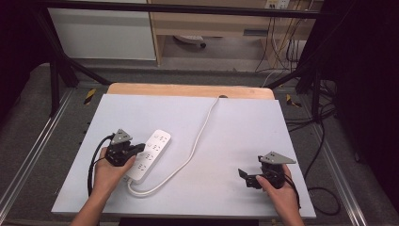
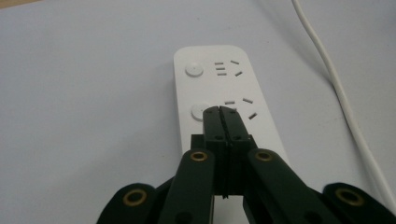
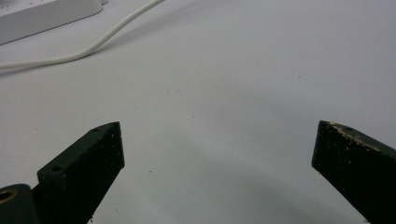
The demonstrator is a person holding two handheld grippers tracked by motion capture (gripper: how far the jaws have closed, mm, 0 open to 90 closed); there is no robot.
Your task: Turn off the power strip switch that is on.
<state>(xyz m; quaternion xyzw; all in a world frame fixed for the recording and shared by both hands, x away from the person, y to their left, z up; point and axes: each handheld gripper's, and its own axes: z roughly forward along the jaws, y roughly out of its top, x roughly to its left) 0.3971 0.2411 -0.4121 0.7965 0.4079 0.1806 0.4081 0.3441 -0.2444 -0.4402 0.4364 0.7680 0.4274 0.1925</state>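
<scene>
I am keeping the left tongs (image 2: 223,112) pressed together, tips resting on the power strip (image 2: 223,88) beside its second button (image 2: 200,111). The strip is lying on the tabletop (image 1: 235,127) at the near left, its cord (image 1: 200,136) running to the far edge. I am holding the right tongs (image 3: 217,149) spread over bare tabletop, near right.

This looked like a lab or recording workroom rather than a home. A black metal frame (image 1: 179,8) stood around the table (image 1: 226,141), whose wooden top was covered by a pale grey sheet. Aluminium rails (image 1: 28,146) ran along the grey carpeted floor (image 1: 28,94) on both sides. Behind, bundles of black cables (image 1: 282,47) hung beside light wooden furniture (image 1: 207,23), with yellow-and-black hazard tape (image 1: 90,95) at the table's far corners.
</scene>
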